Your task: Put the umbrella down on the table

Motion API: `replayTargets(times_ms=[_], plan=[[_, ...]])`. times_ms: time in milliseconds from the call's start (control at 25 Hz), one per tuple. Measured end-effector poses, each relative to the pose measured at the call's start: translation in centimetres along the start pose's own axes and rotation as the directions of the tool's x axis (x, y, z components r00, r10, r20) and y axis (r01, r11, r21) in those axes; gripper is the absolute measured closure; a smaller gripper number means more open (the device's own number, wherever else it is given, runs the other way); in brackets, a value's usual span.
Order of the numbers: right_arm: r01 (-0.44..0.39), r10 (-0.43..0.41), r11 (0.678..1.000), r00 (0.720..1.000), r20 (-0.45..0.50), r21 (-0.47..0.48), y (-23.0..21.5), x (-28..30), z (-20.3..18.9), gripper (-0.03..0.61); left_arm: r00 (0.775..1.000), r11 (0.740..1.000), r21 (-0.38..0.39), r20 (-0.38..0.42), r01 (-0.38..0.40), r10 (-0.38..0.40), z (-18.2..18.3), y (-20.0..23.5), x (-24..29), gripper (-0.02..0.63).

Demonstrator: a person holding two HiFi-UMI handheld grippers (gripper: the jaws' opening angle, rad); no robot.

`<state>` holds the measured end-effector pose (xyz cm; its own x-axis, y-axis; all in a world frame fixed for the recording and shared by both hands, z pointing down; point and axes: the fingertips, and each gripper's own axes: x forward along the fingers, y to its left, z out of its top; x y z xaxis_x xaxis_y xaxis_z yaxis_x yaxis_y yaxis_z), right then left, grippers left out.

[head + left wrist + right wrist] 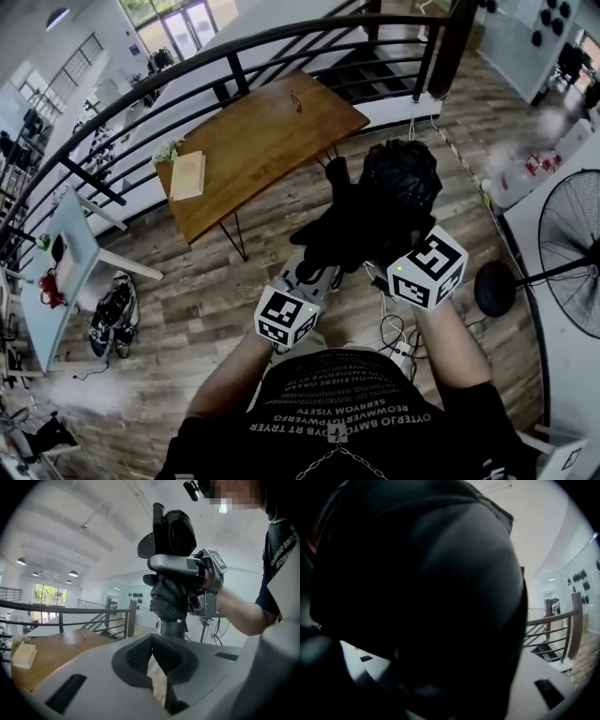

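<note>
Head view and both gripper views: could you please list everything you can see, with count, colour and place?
umbrella: one, black, folded, held upright above the floor, short of the table
table: one, brown wood, ahead of the person
book: one, beige, on the table's left end
plant: one, green and white, beside the book
railing: one, black, curving behind the table
fan: one, black, on the floor at right
desk: one, white, at left
cables: several, white, on the floor by the person
left gripper: one, grey, jaws together, empty, just under the umbrella
right gripper: one, grey, clamped round the umbrella
</note>
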<state>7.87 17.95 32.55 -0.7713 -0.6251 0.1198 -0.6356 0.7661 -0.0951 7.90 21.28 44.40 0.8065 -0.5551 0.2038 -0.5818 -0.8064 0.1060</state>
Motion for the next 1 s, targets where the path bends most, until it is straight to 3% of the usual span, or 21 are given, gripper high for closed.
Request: replayTargets(times_ms=[560,1000], plan=[[0.032,-0.039,0.995,0.997,0.074,0.092,-1.3,0.9,-1.1,0.328,0.998,0.999,-0.017,-0.044,0.045,-0.045,-1.3,0.0,0.3,0.584],[0.06,-0.074,0.991,0.991,0.11,0.122,-2.6,1.0,-1.8,0.328,0.998,0.997,-0.063,-0.016,0.054,-0.055,-0.9,-0.2,1.4,0.584]])
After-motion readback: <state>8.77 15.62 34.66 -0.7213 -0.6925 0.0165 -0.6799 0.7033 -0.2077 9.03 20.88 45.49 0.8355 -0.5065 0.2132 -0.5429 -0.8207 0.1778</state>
